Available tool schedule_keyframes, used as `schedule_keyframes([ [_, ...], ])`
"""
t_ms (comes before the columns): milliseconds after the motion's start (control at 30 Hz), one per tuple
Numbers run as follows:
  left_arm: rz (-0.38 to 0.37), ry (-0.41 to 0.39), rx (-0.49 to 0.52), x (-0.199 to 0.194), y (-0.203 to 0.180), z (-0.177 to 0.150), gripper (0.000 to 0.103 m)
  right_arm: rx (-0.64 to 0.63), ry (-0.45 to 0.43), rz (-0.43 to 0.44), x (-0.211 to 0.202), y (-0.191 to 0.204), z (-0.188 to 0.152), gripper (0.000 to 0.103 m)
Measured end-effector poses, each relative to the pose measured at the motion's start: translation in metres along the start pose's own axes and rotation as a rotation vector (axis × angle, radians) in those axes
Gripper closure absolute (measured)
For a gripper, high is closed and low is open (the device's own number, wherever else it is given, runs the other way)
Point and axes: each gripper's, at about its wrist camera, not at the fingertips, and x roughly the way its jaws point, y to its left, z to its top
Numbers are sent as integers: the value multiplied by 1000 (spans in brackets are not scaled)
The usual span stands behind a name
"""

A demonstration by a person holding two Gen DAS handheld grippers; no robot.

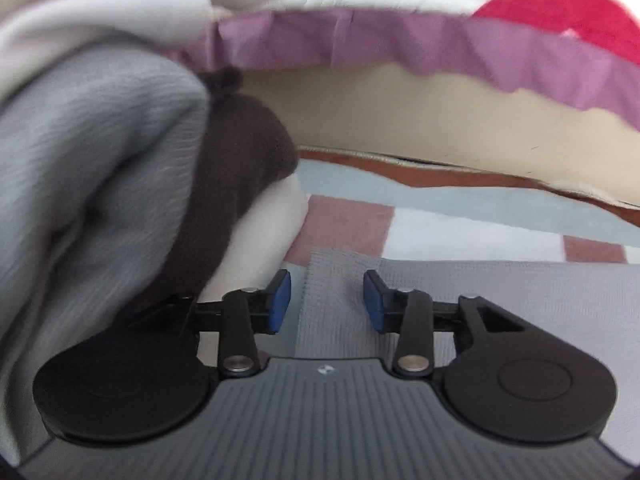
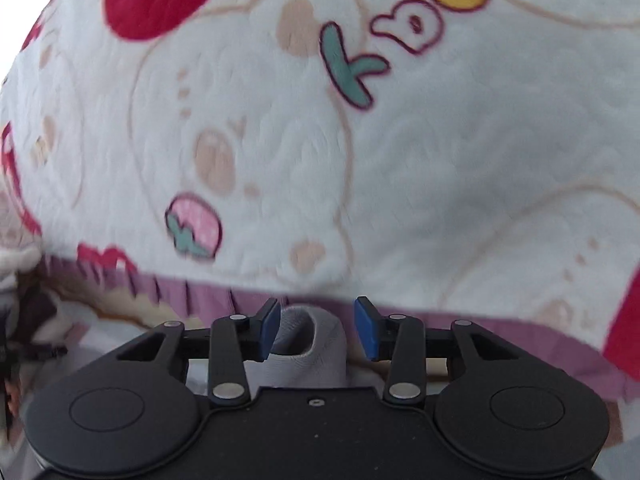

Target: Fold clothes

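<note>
Two views, and each gives me something the other withholds. Through my left wrist camera I see my left gripper (image 1: pixel 327 300) with its jaws spread and nothing between the blue pads (image 1: pixel 280 300); they hang over a flat grey waffle-textured cloth (image 1: pixel 500 300) spread on a checked bedcover (image 1: pixel 348 220) of pink, white and pale blue squares. Just left of that gripper rises a pile of clothes (image 1: pixel 100 184): a grey ribbed garment on top, a dark brown piece beneath it, and something white at the bottom, its edge close beside my left pad. Beyond, a purple frill (image 1: pixel 360 40) hangs along the edge of a cream mattress side (image 1: pixel 400 120). My right wrist camera shows none of the pile clearly; instead a white fleece blanket (image 2: pixel 360 160) printed with red shapes, a pink strawberry and coloured letters fills nearly everything, with the same purple frill along its lower edge. My right gripper (image 2: pixel 316 330) also has its jaws apart, and a rolled grey fold of fabric (image 2: pixel 316 344) sits in the gap, near the left pad; whether it touches that pad I cannot tell, and the right pad stands clear of it
</note>
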Motion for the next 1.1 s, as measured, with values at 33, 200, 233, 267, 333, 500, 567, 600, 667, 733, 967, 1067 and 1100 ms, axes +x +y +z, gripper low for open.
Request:
schedule_keyframes([
  [33, -23, -28, -3, -11, 0, -4, 56, -12, 15, -8, -9, -6, -11, 56],
  [200, -186, -111, 11, -64, -19, -20, 51, -70, 157, -73, -38, -39, -81, 59],
  [233, -226, -114, 26, -74, -28, -22, 50, -105, 198, -74, -40, -39, -95, 69],
  [267, -269, -112, 48, -84, -40, -24, 49, -127, 238, -64, -42, -41, -109, 76],
  [333, -352, -108, 89, -102, -65, -28, 48, -178, 305, -54, -50, -43, -132, 91],
  [500, -499, -94, 164, -138, -137, -45, 47, -241, 289, -73, -53, -46, -162, 90],
  [567, -542, -65, 168, -144, -163, -53, 47, -199, 251, -70, -50, -54, -166, 86],
  [600, -563, -50, 170, -147, -177, -57, 47, -148, 248, -65, -47, -60, -168, 82],
  [667, -592, -17, 170, -150, -201, -63, 47, -96, 228, -69, -43, -66, -174, 80],
  [733, -613, 15, 170, -151, -223, -67, 47, -138, 218, -105, -38, -60, -179, 70],
  [967, -598, -8, 216, -154, -295, -80, 47, -232, 63, -81, -11, -54, -172, 66],
  [1067, -574, -27, 226, -159, -302, -87, 47, -137, 14, -85, -6, -68, -158, 100],
  [1100, -576, -18, 218, -158, -299, -89, 47, -37, -9, -81, -14, -81, -154, 101],
])
